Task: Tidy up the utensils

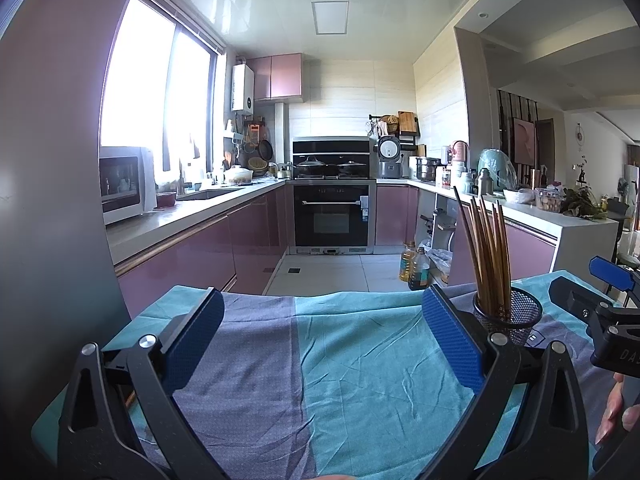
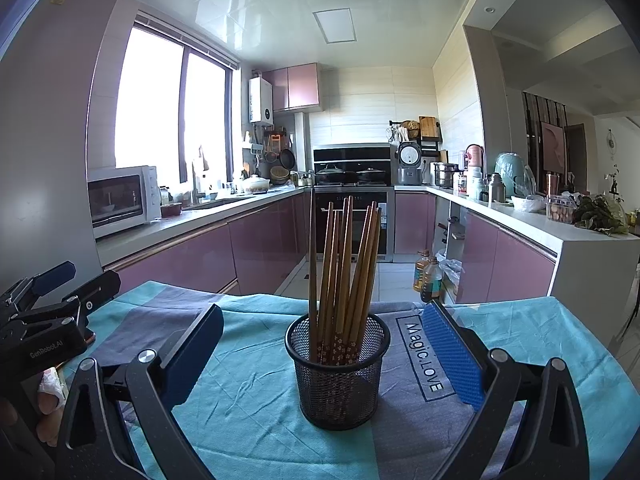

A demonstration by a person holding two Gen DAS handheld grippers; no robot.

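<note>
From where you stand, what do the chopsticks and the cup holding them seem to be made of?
The chopsticks look like wood or bamboo: matte brown shafts, with a flowered red pattern near their lower ends. The mesh holder looks like black-coated metal: fine see-through wire mesh with a solid rim.

The chopsticks stand upright in the mesh holder, which sits on the cloth covering the counter. The right gripper has the holder between its spread fingers. The left gripper lies to the holder's left, over bare cloth.
</note>
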